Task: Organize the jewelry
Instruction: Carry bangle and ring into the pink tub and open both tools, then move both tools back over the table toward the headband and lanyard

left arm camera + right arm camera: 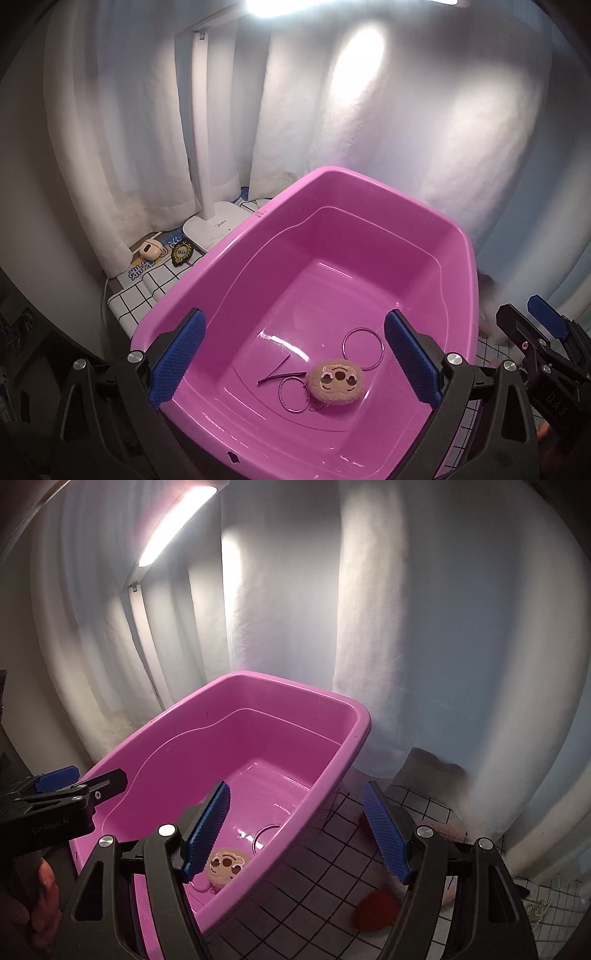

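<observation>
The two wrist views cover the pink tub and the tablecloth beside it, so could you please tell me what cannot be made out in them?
- Right wrist view: the red object on the checked cloth is blurred and partly behind the right gripper; its type is unclear.
- Right wrist view: the plush charm and the ring in the pink tub are partly hidden by a finger and the tub wall.
- Left wrist view: the black badge is too small to read.
</observation>
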